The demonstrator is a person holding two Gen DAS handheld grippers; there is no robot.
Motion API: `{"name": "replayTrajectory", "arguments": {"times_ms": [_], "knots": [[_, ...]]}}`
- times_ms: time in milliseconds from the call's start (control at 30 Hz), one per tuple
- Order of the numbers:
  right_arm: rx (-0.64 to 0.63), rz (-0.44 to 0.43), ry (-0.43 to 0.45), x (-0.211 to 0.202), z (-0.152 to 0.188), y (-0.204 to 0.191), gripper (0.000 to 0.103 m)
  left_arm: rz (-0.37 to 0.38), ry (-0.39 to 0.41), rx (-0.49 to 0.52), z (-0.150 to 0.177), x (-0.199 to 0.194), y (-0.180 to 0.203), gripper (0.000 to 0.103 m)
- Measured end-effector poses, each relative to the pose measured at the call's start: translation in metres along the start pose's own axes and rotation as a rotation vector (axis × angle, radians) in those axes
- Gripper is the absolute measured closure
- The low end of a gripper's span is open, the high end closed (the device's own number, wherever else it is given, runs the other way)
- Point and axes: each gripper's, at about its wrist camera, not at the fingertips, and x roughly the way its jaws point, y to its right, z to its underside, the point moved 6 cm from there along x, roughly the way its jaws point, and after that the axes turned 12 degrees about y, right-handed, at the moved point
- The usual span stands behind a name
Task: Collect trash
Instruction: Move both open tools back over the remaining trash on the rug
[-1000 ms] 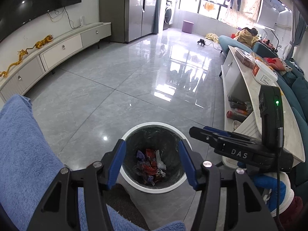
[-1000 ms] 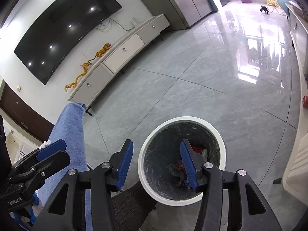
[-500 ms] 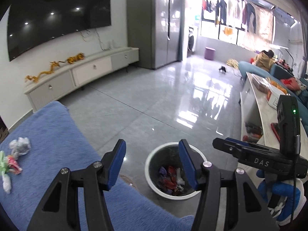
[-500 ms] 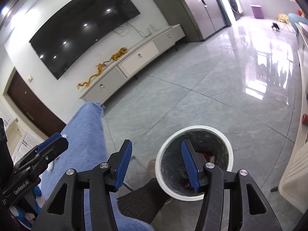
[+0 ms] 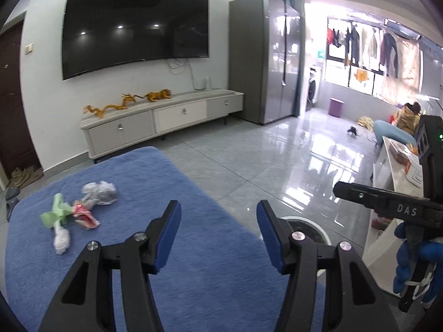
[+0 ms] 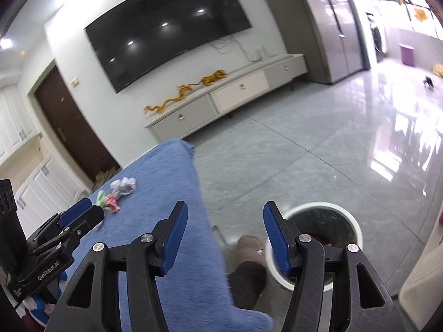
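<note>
Crumpled trash lies on a blue cloth surface (image 5: 193,235): a silver-white wrapper (image 5: 101,192), a green and red wrapper (image 5: 69,213) and a small white scrap (image 5: 61,239). My left gripper (image 5: 218,213) hovers open and empty to the right of that litter. A white-rimmed bin (image 6: 332,221) with wrappers inside stands on the floor beside the cloth. My right gripper (image 6: 224,213) hangs above the cloth's edge and the bin, its jaws opening with nothing between them. The same litter (image 6: 119,193) appears far left in the right wrist view, just beyond the left gripper (image 6: 80,213).
A grey tiled floor (image 5: 277,160) stretches toward a white TV cabinet (image 5: 166,119) and a grey wardrobe (image 5: 263,69). A white low table (image 5: 398,171) stands at the right. A brown slippered foot (image 6: 249,265) rests between the cloth and the bin.
Both grippers have risen and swung left, away from the bin toward the blue cloth. The litter on the cloth has come into view. The right jaws have spread a little.
</note>
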Motion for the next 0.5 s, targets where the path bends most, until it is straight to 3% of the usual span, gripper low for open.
{"name": "replayTrajectory", "arguments": {"times_ms": [100, 500], "knots": [[-0.049, -0.019, -0.026, 0.011, 0.001, -0.031, 0.047, -0.056, 0.001, -0.018, 0.008, -0.007, -0.034, 0.048], [-0.209, -0.109, -0.188, 0.085, 0.039, -0.137, 0.047, -0.278, -0.123, -0.178, 0.082, 0.002, -0.210, 0.048]]}}
